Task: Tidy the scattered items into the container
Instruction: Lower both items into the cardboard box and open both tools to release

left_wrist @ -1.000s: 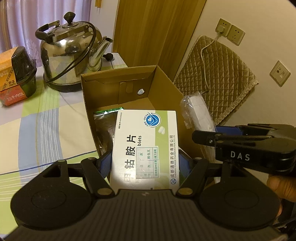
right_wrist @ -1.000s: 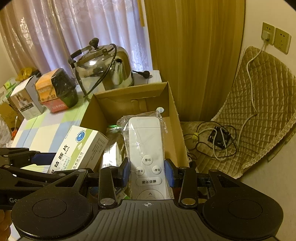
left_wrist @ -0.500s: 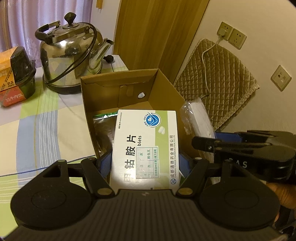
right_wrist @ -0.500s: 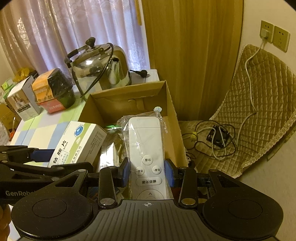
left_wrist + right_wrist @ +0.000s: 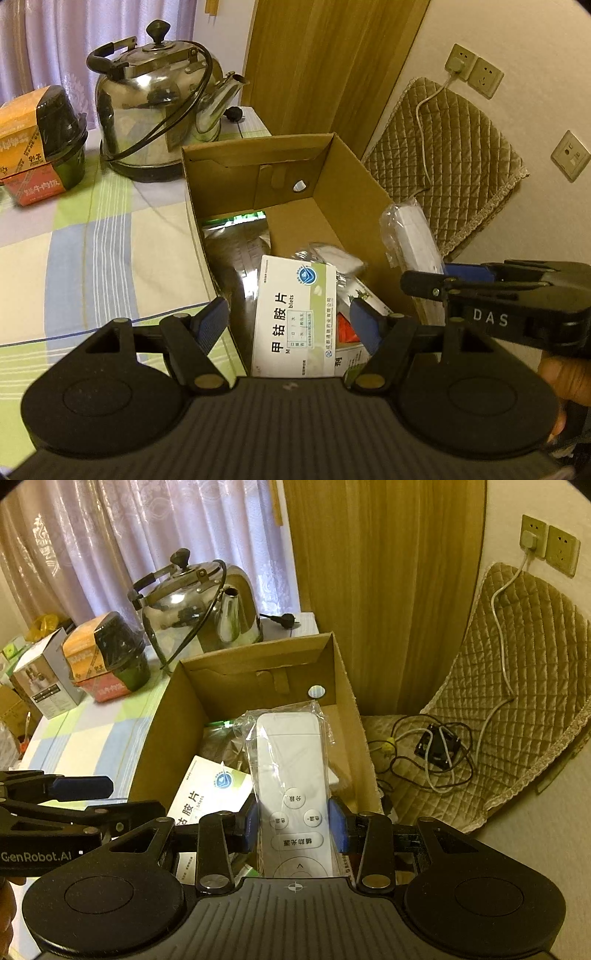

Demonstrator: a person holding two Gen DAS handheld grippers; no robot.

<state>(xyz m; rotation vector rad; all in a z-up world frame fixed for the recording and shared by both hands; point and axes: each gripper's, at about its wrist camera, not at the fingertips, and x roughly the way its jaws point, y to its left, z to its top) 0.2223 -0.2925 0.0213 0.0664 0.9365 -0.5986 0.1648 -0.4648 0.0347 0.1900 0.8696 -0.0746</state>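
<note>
We see the left gripper (image 5: pixel 288 325) poised over the cardboard box (image 5: pixel 343 192), its fingers (image 5: pixel 212 321) now spread wide and released. Half a second ago they clenched the tablet box (image 5: pixel 295 314); it has since dropped and lies inside the cardboard box. The right gripper (image 5: pixel 295 823), also above the cardboard box, stays clenched on the bagged white remote (image 5: pixel 291 775).

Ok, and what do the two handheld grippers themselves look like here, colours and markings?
Both are matte black plastic with ribbed bodies, round side discs, brass-coloured pivot pins and blue pads on the fingers. The left gripper shows "GenRobot.AI" in white on its side in the right wrist view. The right gripper shows white "DAS" lettering in the left wrist view. No cables or sleeves are visible.
</note>
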